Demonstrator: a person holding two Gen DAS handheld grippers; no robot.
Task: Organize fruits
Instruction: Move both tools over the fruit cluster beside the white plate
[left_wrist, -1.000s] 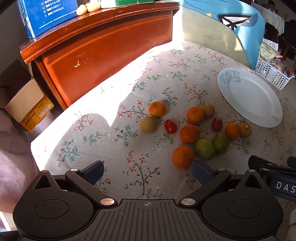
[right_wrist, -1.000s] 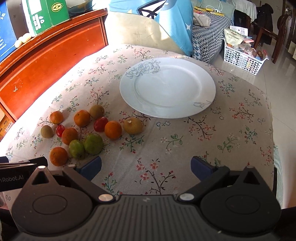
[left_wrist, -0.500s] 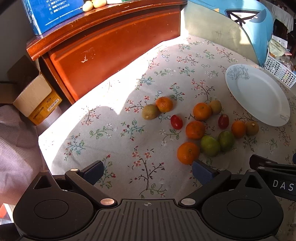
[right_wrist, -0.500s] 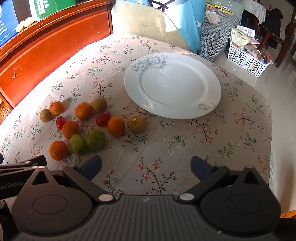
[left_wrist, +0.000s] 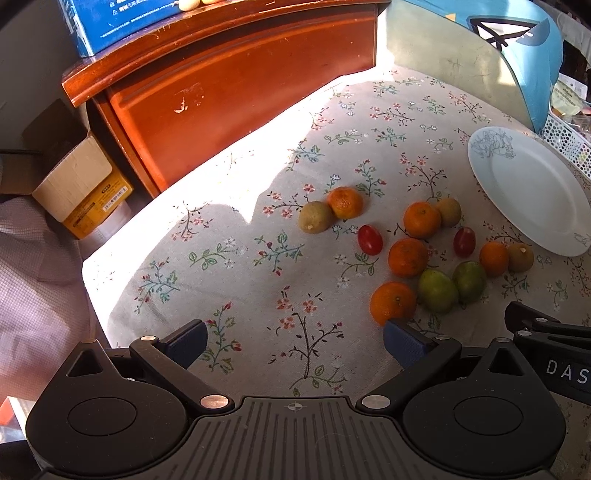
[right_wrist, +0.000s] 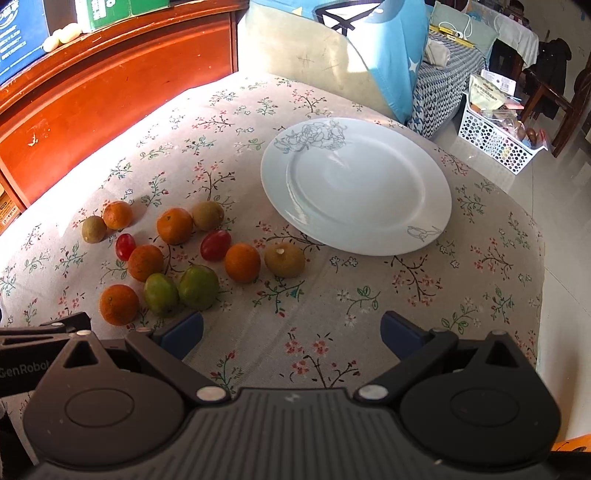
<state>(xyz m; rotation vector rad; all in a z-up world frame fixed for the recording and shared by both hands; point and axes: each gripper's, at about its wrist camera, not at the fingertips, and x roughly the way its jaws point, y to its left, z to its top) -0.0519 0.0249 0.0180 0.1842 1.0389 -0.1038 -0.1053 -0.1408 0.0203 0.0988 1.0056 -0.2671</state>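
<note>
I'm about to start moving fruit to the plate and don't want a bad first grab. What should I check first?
1. Left gripper open, nothing held: ok.
2. Right gripper open, nothing held: ok.
3. Plate bare, with room for fruit: ok.
4. Brown fruit nearest the plate stands apart from the orange: ok.
5. Two green fruits touch each other: not ok for a clean single grab.
6. Fruit firmness: cannot tell.

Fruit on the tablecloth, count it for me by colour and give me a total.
Orange: 5
Green: 2
Red: 2
Brown: 3
Total: 12, all on the cloth, none on the plate.
</note>
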